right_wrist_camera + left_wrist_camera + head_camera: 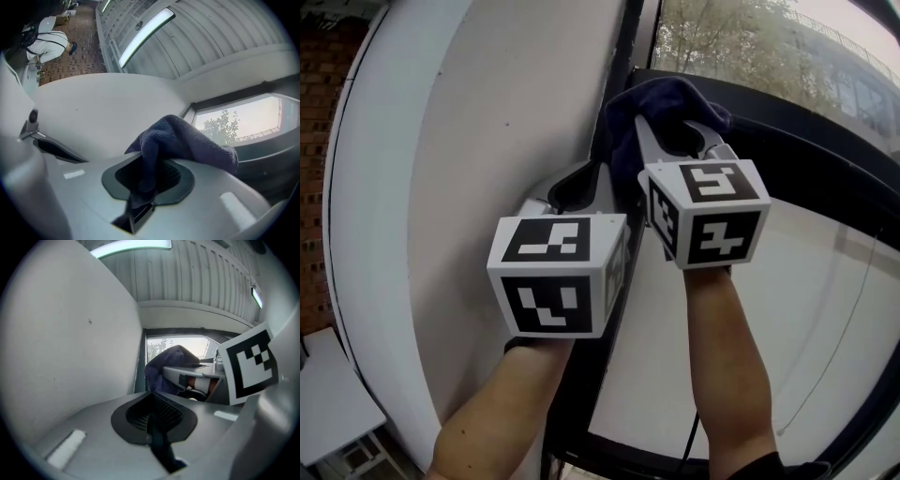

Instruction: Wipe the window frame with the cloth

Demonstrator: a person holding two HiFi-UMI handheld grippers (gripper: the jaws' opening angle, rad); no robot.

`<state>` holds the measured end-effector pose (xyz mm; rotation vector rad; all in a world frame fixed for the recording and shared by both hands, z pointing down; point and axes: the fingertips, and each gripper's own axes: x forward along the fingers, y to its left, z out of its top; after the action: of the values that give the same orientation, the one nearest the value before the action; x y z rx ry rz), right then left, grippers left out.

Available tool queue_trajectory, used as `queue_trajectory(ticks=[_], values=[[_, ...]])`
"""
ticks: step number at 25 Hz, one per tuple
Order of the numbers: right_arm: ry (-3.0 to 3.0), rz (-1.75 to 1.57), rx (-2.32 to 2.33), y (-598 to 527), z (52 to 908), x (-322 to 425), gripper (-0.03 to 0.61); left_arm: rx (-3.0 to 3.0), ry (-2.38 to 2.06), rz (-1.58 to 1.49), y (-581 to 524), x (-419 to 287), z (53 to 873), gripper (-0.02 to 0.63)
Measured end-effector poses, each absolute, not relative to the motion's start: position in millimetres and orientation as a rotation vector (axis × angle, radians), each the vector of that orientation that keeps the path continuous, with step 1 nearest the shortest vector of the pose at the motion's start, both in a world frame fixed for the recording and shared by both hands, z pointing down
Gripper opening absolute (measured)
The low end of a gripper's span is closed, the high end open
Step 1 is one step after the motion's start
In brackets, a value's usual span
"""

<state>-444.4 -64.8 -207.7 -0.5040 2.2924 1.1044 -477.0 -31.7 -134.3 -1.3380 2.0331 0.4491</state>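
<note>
Ahead of the right gripper [682, 141], clamped on the cloth [661, 103], stood the window frame [806, 122]; wiping was judged under way. Beside it, the left gripper [581, 183] was closed, empty. The next move would require dragging the cloth along the frame.

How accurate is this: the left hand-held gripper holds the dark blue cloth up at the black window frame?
Wrong gripper. The right hand-held gripper holds the dark blue cloth up at the black window frame; the right gripper view shows the cloth pinched between its jaws.
</note>
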Motion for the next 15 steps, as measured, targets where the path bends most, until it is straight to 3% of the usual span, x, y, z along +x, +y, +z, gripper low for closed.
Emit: queue_trajectory(ticks=[15], values=[[2.183,1.304,-0.650,-94.7,-214.5,-400.5,0.061,-1.332,1.968,0.414,-55.8,-460.2,-181.2,-0.009]])
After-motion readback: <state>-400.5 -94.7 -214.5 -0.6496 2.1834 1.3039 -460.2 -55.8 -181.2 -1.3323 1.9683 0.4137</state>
